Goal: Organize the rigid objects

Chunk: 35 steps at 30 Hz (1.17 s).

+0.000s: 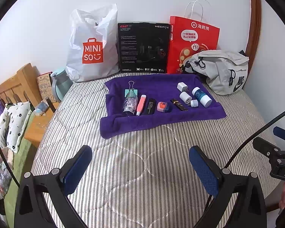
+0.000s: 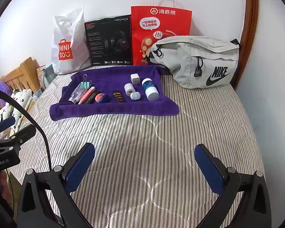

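- Currently the left gripper [image 1: 140, 168] and right gripper [image 2: 145, 168] hover wide apart, empty, above the striped quilt [image 2: 161, 142].
- Small rigid objects, among them a white-capped blue bottle [image 2: 150, 89], lie on the purple towel [image 2: 108, 110] beyond.

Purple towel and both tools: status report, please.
Left tool open, empty, over the striped quilt. Right tool open, empty. Small items untouched on the purple towel. Nothing blocks the approach.

Small items lying in a loose row on a purple towel [image 2: 112, 76]: clear bottle [image 2: 77, 94] on its side beside a green binder clip [image 2: 86, 83], pink pen [image 2: 87, 94], black bar [image 2: 119, 96], white plug [image 2: 134, 78], white-capped blue bottle [image 2: 150, 89] tipped over.
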Available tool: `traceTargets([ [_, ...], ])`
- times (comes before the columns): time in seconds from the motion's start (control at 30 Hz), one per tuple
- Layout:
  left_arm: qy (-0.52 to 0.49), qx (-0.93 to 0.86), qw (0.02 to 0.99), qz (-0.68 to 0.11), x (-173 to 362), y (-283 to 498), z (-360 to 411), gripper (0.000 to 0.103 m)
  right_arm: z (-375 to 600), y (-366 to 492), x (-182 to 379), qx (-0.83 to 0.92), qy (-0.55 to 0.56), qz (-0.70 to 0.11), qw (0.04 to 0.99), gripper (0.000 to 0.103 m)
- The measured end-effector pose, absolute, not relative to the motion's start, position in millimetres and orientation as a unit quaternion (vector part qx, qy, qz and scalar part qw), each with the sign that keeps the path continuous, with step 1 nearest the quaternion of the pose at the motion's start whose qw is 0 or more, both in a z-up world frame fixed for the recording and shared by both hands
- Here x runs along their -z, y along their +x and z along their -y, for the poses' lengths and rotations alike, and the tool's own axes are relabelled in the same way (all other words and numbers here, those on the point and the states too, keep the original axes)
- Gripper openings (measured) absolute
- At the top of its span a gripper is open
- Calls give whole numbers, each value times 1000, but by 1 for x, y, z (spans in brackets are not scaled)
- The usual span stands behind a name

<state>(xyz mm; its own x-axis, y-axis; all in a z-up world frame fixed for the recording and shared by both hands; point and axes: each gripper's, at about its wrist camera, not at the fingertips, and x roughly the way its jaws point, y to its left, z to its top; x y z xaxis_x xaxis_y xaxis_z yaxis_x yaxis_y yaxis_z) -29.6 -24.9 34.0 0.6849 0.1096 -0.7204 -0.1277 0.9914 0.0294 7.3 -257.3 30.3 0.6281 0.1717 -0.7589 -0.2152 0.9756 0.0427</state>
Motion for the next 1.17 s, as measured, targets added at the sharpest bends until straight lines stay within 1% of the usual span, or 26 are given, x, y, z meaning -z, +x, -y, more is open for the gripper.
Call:
traceTargets([
  [1.17,-10,-68,918,-389,-33,-31,23,103,252,7,-25,-111,-33,-421,899,103],
])
